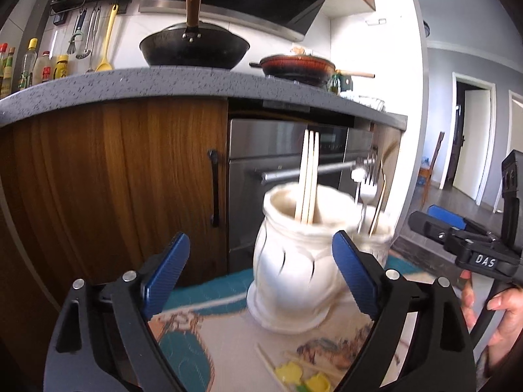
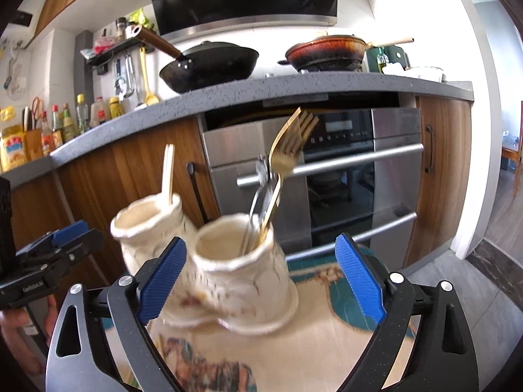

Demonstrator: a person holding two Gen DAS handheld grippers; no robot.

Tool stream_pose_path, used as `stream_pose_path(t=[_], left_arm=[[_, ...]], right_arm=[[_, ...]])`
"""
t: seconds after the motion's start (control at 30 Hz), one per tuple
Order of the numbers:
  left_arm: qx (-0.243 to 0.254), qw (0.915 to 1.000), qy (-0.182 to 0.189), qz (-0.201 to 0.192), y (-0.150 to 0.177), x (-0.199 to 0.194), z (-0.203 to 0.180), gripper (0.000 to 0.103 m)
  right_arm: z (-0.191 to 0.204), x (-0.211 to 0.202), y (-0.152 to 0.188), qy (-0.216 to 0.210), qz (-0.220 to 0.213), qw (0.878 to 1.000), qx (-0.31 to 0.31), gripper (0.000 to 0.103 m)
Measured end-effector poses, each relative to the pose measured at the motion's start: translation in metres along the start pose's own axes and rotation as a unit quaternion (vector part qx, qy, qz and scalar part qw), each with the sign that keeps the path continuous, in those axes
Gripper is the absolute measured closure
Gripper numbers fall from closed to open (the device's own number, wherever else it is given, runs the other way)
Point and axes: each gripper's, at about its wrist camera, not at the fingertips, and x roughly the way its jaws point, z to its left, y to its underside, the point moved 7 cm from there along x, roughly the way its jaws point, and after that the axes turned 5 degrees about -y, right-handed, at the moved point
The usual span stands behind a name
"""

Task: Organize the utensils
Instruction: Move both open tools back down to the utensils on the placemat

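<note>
Left wrist view, left gripper (image 1: 261, 264) released, white chopstick jar (image 1: 291, 261) just ahead

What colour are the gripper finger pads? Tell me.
Blue, with a ribbed texture, on black frames; the right gripper's pads show it best in the right wrist view.

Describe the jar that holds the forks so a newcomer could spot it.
Find the steel oven. On the patterned cloth before it stand two cream jars. The fork jar holds a gold fork; its neighbour holds only chopsticks.
</note>
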Motion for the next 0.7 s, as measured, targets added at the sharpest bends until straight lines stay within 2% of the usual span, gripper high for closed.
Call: stream_pose_path(t=[0.4, 0.7], left_arm=[[0.007, 0.9973, -0.022, 0.069, 0.056, -0.025, 0.000, 0.012], [0.019, 0.9929, -0.043, 0.109, 0.085, -0.039, 0.002, 0.011]], right_arm=[[0.009, -0.021, 0.043, -0.012, 0.047, 0.999, 0.002, 0.009], [0.040, -0.029, 0.073, -0.055, 0.101, 0.993, -0.026, 0.009]])
